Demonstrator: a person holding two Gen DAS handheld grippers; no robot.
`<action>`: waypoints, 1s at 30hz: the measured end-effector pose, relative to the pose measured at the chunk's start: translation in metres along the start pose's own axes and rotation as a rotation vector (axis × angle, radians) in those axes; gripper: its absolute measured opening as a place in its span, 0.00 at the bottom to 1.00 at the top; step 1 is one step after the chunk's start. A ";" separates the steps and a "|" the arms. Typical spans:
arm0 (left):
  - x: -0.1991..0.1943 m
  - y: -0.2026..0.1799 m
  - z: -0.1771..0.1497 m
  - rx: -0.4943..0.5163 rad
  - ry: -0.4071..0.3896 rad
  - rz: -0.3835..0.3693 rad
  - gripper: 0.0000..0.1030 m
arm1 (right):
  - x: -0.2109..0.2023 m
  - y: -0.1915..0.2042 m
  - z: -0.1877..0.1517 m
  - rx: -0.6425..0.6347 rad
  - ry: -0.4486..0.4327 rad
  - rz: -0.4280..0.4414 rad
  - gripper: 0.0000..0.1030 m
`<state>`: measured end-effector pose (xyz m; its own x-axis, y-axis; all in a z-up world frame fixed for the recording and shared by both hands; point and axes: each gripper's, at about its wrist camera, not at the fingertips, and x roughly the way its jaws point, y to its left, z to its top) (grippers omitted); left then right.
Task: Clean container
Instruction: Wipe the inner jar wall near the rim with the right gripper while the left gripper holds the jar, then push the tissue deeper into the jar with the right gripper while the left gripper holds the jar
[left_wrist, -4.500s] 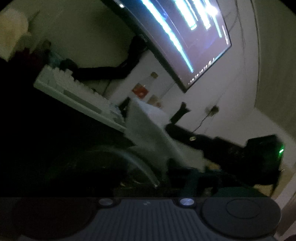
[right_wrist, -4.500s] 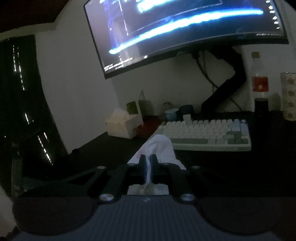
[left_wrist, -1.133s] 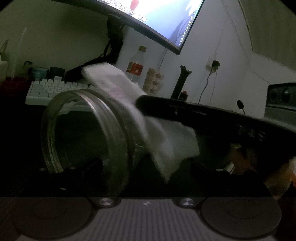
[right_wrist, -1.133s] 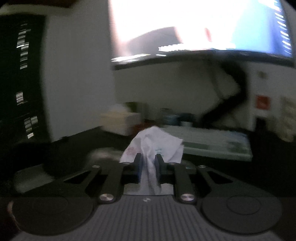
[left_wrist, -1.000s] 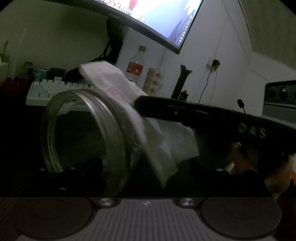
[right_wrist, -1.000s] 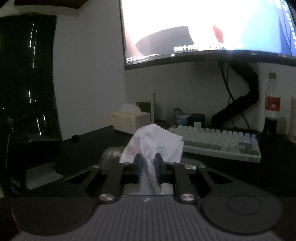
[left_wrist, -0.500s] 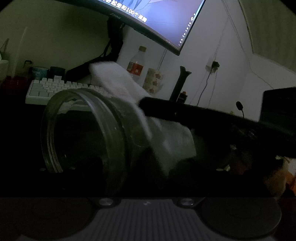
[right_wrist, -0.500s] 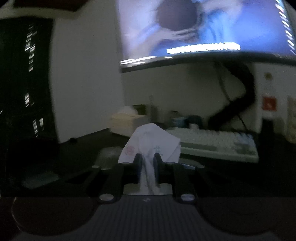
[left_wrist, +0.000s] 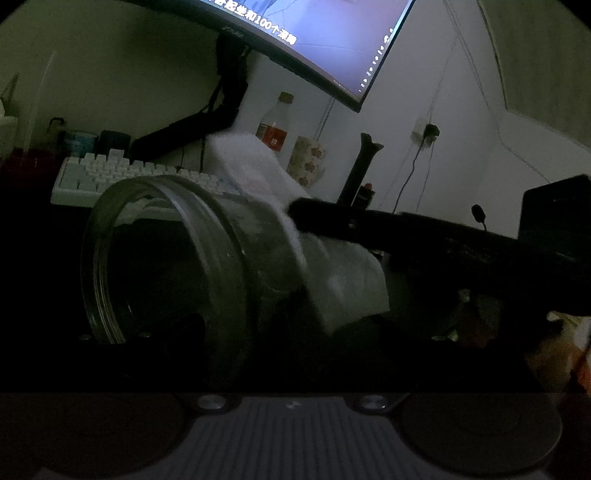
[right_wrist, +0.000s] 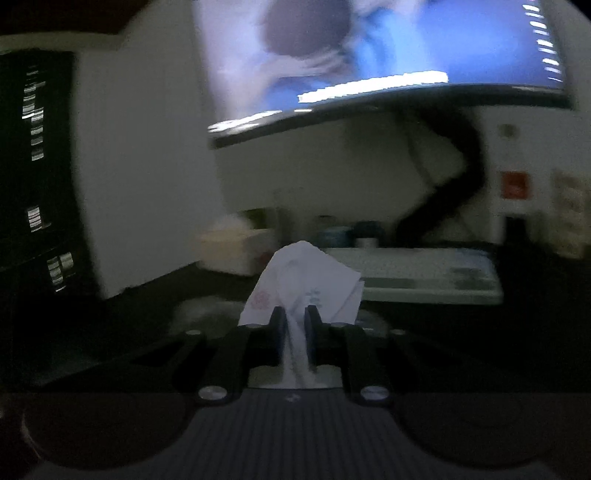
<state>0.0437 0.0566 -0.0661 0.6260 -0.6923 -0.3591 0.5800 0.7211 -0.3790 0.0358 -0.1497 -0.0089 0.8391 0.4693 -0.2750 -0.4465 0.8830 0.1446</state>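
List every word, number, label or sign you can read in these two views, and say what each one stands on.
"100": white subtitle on the curved monitor screen; the Chinese characters around it are too blurred to read.
Red label on the clear plastic bottle: too small to read.
Red and blue prints on the white tissue: too blurred.

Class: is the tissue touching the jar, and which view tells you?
Touching. The left wrist view shows the tissue, pinched in the right gripper, draped against the outer wall of the jar, with no gap between them.
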 end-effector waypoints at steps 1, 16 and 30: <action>0.000 0.000 0.000 0.000 0.000 0.000 1.00 | 0.000 -0.001 0.000 0.004 0.001 -0.018 0.13; 0.001 -0.015 -0.003 0.052 -0.004 0.052 0.56 | -0.006 -0.020 -0.005 0.072 0.018 0.011 0.11; -0.022 0.030 0.003 -0.346 -0.199 -0.211 0.12 | -0.040 -0.034 0.007 0.155 -0.053 0.044 0.11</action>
<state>0.0490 0.0933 -0.0665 0.6201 -0.7799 -0.0852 0.5186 0.4890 -0.7014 0.0193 -0.1990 0.0039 0.8372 0.5029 -0.2150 -0.4328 0.8495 0.3017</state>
